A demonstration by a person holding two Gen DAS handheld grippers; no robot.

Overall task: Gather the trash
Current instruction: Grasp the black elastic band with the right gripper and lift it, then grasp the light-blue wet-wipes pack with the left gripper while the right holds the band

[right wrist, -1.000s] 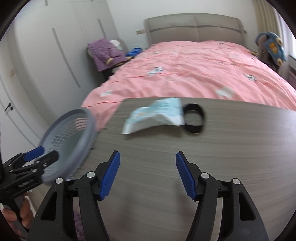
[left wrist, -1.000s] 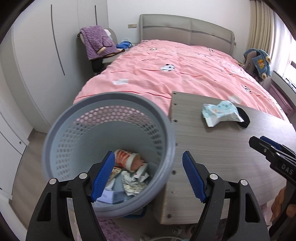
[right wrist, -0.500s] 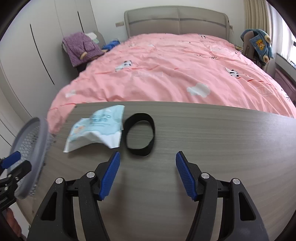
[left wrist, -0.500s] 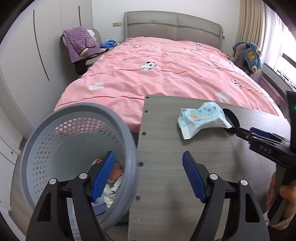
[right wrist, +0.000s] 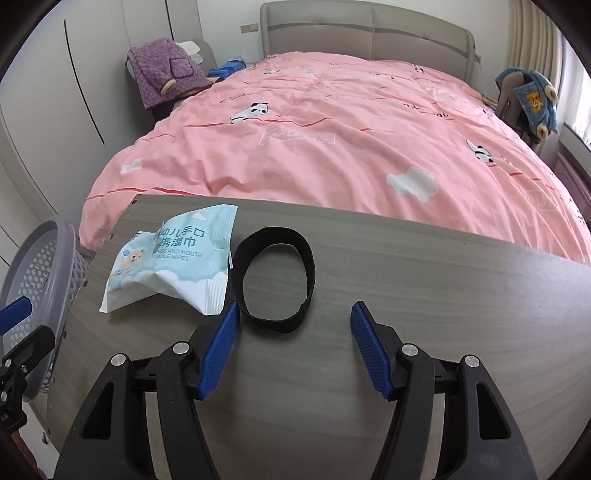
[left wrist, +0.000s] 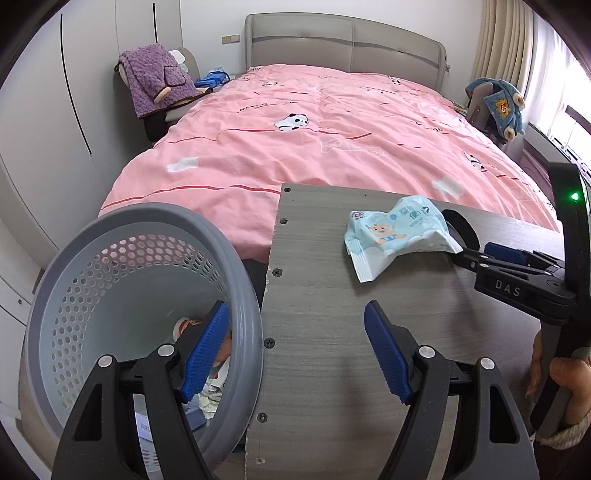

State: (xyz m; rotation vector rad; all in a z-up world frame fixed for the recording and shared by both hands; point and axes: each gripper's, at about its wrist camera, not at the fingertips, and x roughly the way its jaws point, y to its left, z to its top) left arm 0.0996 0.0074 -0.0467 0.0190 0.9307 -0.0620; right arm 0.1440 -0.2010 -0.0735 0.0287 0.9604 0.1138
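Grey wood-grain laminate is the tabletop (right wrist: 424, 306) under both of my tools, and two things lie on it at the far left: a crumpled pale-blue wet-wipes packet (right wrist: 173, 266) and, touching its right edge, a black elastic band loop (right wrist: 277, 273). As I read it, I am in the approach to the next pick-up, nothing lifted yet. My right gripper (right wrist: 293, 345) hangs just near of the loop with its blue pads spread and nothing between them; its left pad (right wrist: 219, 347) sits close to the packet's near corner. My left gripper (left wrist: 295, 354) is also spread and empty, straddling the table's left edge, one pad over the round grey perforated plastic bin (left wrist: 59, 302) that stands just off that edge and already holds scraps.

Next, I judge, the right tool should shift left and forward so the pads bracket the packet, then pinch its puffed middle; it is thin film and will crumple, so the bite should take plenty. Whether the loop counts as trash I cannot tell.

Beyond the table lies a bed with a pink quilt (right wrist: 332, 122), a grey headboard (right wrist: 369, 33) and white wardrobe doors (left wrist: 74, 92) at the left.
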